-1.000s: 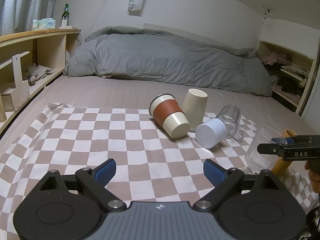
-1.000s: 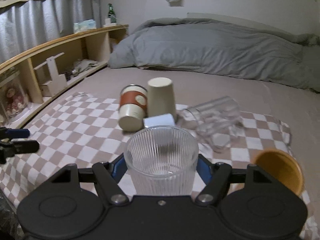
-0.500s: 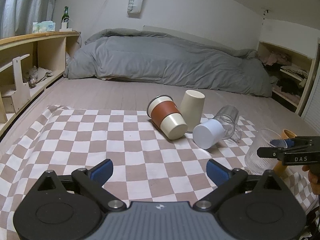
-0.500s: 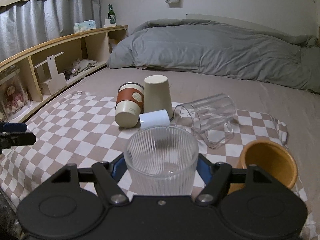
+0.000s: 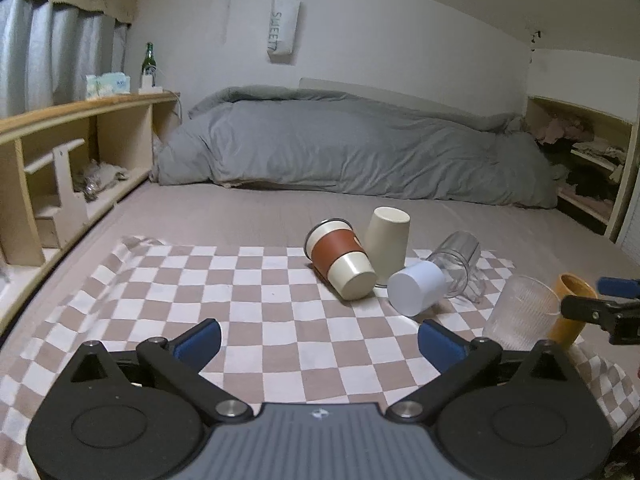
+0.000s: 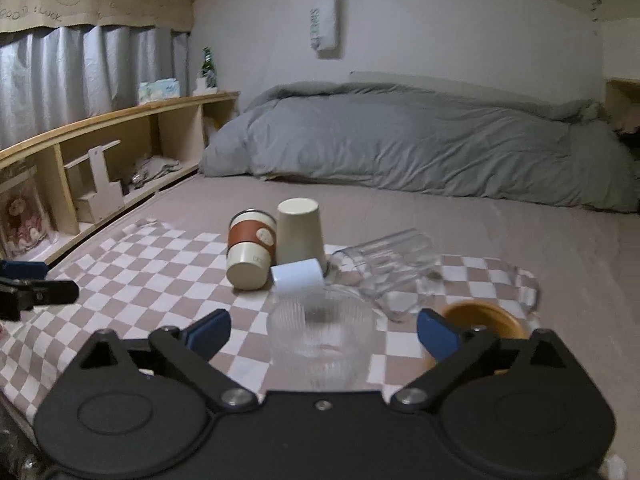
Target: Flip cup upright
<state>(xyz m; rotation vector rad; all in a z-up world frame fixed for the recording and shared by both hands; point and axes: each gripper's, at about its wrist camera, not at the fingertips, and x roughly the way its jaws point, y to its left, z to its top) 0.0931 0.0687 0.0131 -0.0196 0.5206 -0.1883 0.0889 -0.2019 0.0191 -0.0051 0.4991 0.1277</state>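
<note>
A ribbed clear glass (image 6: 322, 344) stands upright on the checkered cloth (image 6: 160, 280), between the spread fingers of my right gripper (image 6: 323, 330), which is open and not touching it. The glass also shows in the left wrist view (image 5: 520, 314). An orange cup (image 6: 478, 320) stands upright to its right. A cream cup with a brown sleeve (image 5: 340, 258), a white cup (image 5: 416, 288) and a clear tumbler (image 5: 456, 260) lie on their sides. A cream cup (image 5: 386, 242) stands upside down. My left gripper (image 5: 318, 342) is open and empty over the cloth.
A grey duvet (image 5: 352, 152) lies across the back of the bed. Wooden shelves (image 5: 80, 152) run along the left, and more shelves (image 5: 584, 168) stand at the right. The right gripper's fingertips (image 5: 588, 308) show at the right edge of the left wrist view.
My right gripper has opened and let go of the ribbed glass, which now stands on the cloth. My left gripper has drawn back a little.
</note>
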